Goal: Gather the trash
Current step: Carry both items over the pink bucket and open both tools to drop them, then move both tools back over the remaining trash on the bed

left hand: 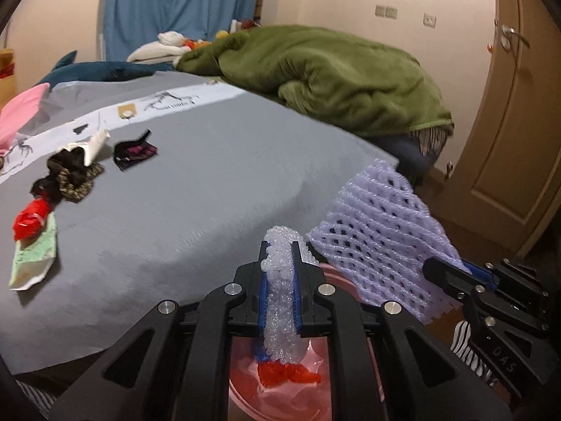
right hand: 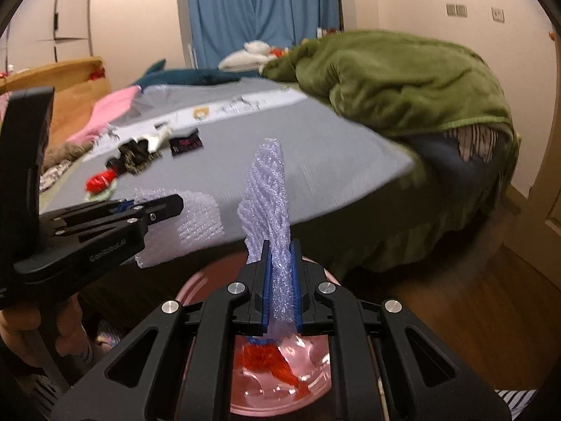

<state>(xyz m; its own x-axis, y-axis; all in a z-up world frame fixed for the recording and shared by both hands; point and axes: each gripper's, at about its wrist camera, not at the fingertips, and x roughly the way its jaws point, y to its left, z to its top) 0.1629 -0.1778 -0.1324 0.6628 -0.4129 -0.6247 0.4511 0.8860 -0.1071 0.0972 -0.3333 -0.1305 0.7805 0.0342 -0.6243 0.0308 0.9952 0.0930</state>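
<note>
My left gripper [left hand: 280, 249] is shut on a piece of clear bubble wrap [left hand: 280, 301], held above a pink bin [left hand: 245, 400] lined with a pink bag that holds red wrapper trash [left hand: 287, 377]. My right gripper [right hand: 280, 249] is shut on a lavender foam net [right hand: 268, 193] over the same bin [right hand: 189, 291]. In the left wrist view the foam net [left hand: 382, 238] and right gripper [left hand: 452, 273] show at the right. In the right wrist view the left gripper [right hand: 171, 207] and bubble wrap [right hand: 200, 221] show at the left. More trash lies on the grey bed [left hand: 210, 193]: a red wrapper [left hand: 31, 217], a green packet [left hand: 33, 259], dark wrappers [left hand: 70, 175].
A green blanket [left hand: 333, 77] is heaped at the bed's far side. A pink cloth [left hand: 21, 112] and a blue plush shark [left hand: 94, 72] lie near the head. A wooden door [left hand: 515, 122] stands at the right. Wooden floor [right hand: 455, 315] lies beside the bed.
</note>
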